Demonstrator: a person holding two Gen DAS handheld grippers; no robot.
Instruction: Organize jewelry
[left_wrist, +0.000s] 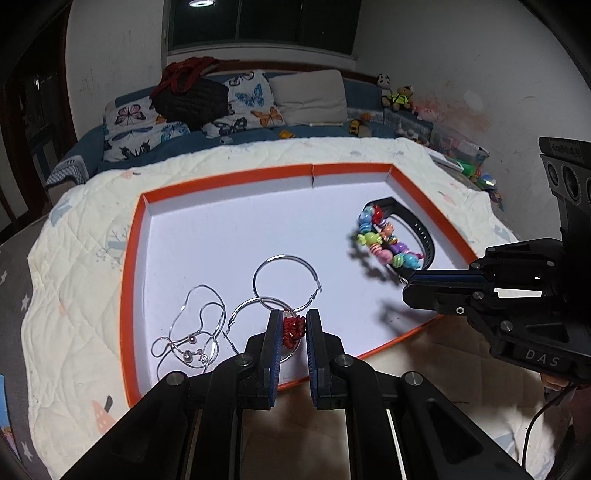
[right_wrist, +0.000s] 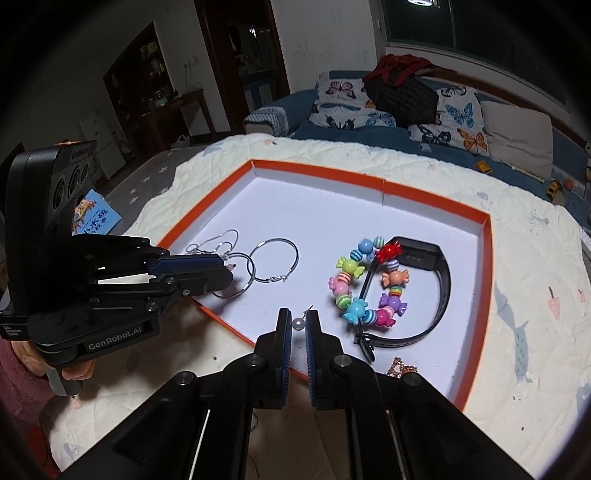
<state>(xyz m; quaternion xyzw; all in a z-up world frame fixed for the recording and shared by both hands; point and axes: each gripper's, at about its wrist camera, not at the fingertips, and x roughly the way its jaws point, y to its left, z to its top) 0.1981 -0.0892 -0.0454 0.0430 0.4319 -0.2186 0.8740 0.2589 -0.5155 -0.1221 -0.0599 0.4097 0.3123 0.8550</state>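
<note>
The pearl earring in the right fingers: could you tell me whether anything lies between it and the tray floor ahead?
Nothing visible does. The pearl earring hangs over bare white floor just inside the orange tray's near rim; the candy-bead bracelet lies off to the right.

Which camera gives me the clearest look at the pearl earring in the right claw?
The right wrist view: the pearl earring sits between the right claw's fingers, pearl and post unobstructed. In the left wrist view, the right claw appears side-on over the tray, and only a tiny glint shows at its tip.

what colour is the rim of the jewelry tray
Orange, with a white floor; the tray rim shows best in the right wrist view.
</note>
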